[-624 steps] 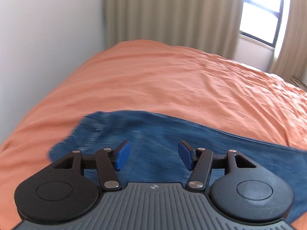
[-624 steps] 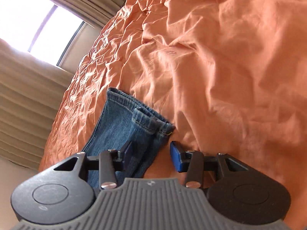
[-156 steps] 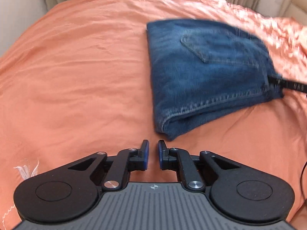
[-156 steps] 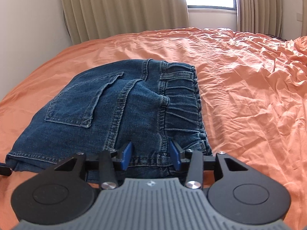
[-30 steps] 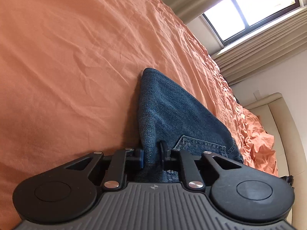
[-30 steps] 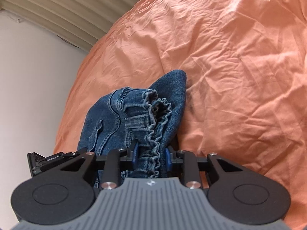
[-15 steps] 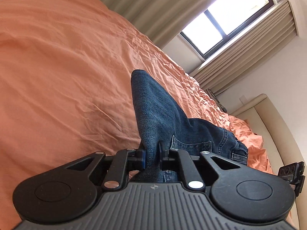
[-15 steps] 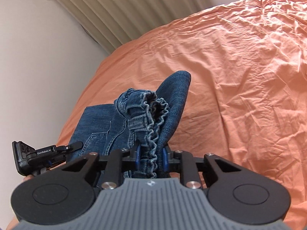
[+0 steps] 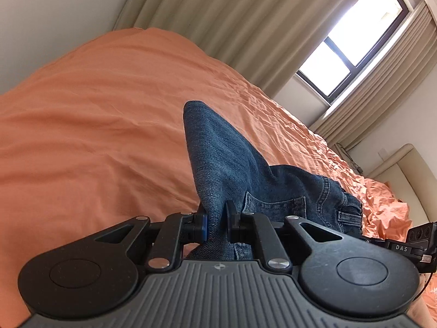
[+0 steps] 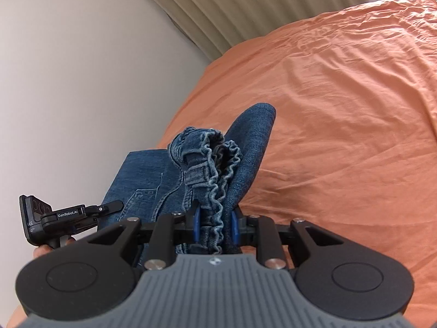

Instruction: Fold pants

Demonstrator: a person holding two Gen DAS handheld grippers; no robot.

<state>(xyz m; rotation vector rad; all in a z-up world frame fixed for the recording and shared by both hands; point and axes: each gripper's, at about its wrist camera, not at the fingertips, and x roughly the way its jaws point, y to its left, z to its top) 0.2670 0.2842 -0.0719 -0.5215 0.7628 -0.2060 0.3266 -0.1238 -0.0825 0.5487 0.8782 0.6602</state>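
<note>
- Orange bedsheet (image 9: pixel 95 125) covers one wide bed and fills most of both views; it is wrinkled, more so toward the far side.
- Behind the bed stand beige curtains (image 9: pixel 218 22), one bright window (image 9: pixel 352 41) with a dark frame, plain pale walls, and one cream padded headboard (image 9: pixel 404 169) at the right edge of the left wrist view.
- One pair of blue denim pants (image 9: pixel 226 164) is in the scene, folded into a thick bundle and held above the sheet between two grippers.
- Seen from the left wrist, the bundle's long axis runs from the near centre away toward the window wall, ending in one rounded folded tip that points up and away; one back pocket (image 9: pixel 275 205) shows on its right face.
- Seen from the right wrist, the pants (image 10: pixel 245 158) likewise run away from the camera; one ruffled elastic waistband (image 10: pixel 215 175) and one belt loop (image 10: pixel 196 172) face the lens, with a rounded folded flap standing behind them.
- The left gripper (image 9: pixel 215 224) has its two fingers nearly together, pinching a thin folded edge of denim.
- The right gripper (image 10: pixel 213 225) has its two blue pads clamped on the gathered waistband, which fills the gap between them.
- The left gripper (image 10: pixel 71 216) also shows at the left of the right wrist view, its tip against the denim, and the right gripper's body (image 9: pixel 415 240) at the right edge of the left wrist view.
</note>
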